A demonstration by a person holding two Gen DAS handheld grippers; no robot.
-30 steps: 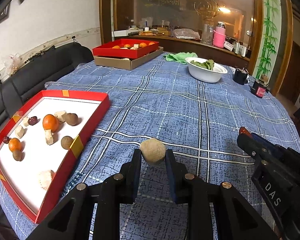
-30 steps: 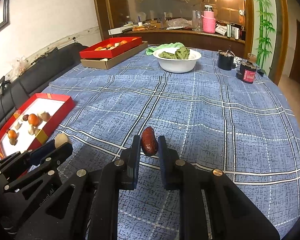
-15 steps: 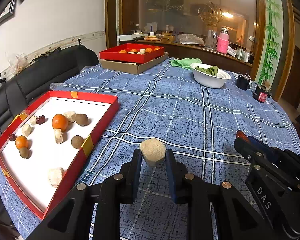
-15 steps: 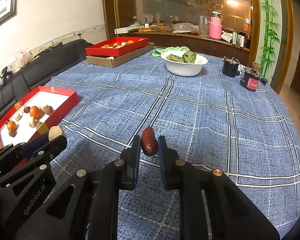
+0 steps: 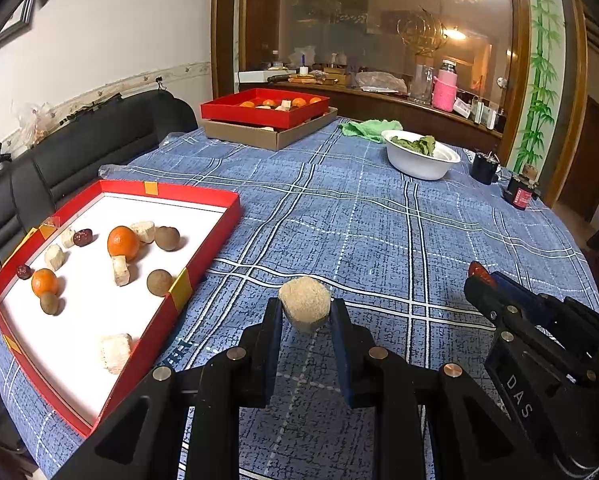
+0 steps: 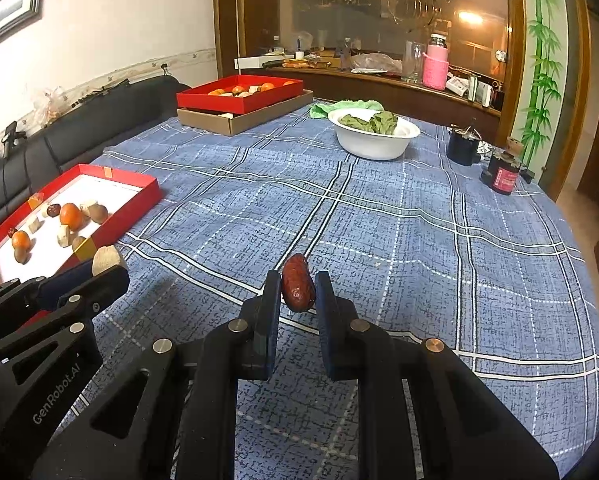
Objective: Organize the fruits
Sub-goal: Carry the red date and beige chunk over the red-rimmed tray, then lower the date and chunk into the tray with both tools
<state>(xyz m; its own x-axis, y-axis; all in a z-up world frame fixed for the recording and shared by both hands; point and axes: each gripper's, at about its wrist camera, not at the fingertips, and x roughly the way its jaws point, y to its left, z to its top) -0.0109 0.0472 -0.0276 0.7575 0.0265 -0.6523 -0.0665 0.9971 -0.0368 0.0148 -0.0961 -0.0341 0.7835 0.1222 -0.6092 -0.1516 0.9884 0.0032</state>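
Table [image 5: 379, 216] under blue plaid cloth | red tray [image 5: 203, 268] at your left holds oranges, brown fruits, pale chunks | your left gripper [image 5: 304, 316] clamps a pale fuzzy ball [image 5: 304, 300] | your right gripper [image 6: 298, 292] clamps a red date [image 6: 298, 283], both above the cloth

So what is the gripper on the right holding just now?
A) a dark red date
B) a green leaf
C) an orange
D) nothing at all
A: in the right wrist view the right gripper is shut on a wrinkled dark red date, pinched between its two fingers above the blue checked tablecloth.
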